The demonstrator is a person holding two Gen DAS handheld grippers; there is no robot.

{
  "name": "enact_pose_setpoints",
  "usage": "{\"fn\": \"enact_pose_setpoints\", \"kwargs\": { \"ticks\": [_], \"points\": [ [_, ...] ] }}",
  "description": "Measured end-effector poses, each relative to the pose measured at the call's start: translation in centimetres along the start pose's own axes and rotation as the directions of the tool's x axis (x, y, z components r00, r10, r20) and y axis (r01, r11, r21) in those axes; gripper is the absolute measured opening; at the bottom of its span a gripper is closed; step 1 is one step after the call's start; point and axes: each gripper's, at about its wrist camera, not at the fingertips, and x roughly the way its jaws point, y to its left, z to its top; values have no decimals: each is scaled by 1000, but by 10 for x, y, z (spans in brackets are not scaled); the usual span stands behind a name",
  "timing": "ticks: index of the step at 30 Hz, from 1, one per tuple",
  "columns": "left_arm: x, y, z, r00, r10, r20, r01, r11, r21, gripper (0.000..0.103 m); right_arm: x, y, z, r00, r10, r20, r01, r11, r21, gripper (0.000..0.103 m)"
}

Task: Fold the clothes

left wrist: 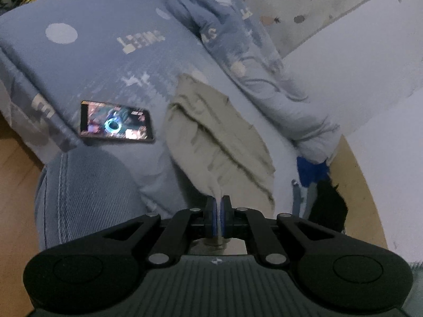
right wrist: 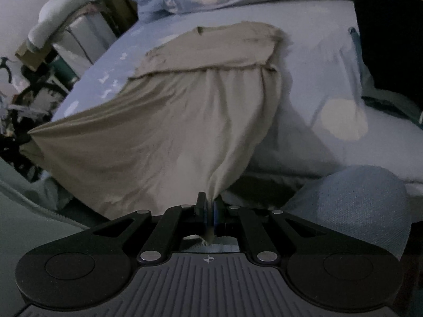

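Currently, the beige garment [right wrist: 169,121] is held by 2 grippers, each pinching a bunch of cloth at the near edge of the bed [right wrist: 312,60]. The left gripper [left wrist: 218,206] has its fingers pressed together on a gathered tip of cloth; the right gripper [right wrist: 208,206] pinches another bunch the same way. The near part of the garment is lifted off the bedsheet, while the far part, with a seam across it, lies flat toward the middle of the bed.

Progress, as a judgement: the fold is at an early stage. 1 fold line may be forming at the seam; no finished, stacked shape is visible, and the cloth hangs in loose wrinkles.

Clearances:
1. A lit phone [left wrist: 116,121] lies on the bedsheet just beside the garment, toward the bed's edge.
2. A bunched patterned quilt [left wrist: 238,39] borders the far side.
3. A dark item [right wrist: 391,39] occupies the opposite corner of the bed.
4. A denim-clad knee [left wrist: 87,192] sits at the near edge, close to both grippers.

Open sheet remains between the garment and the dark item.
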Motion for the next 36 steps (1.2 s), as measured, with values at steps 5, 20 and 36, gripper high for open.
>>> {"fn": "enact_pose_setpoints", "kwargs": {
  "ticks": [5,20,36],
  "points": [
    [6,-15,18,999,-31,43,32,999,-13,7,-14,-11,18,998,10,69,-12,999,31,6],
    [59,-51,101,981,-81,175,87,996,-25,7,-28,-39,127,947,12,320,-29,998,50,6],
    [193,-62,214,959,-74,274,69,997,29,7,62,-97,307,872,-45,488,18,998,60,6]
  ]
}}
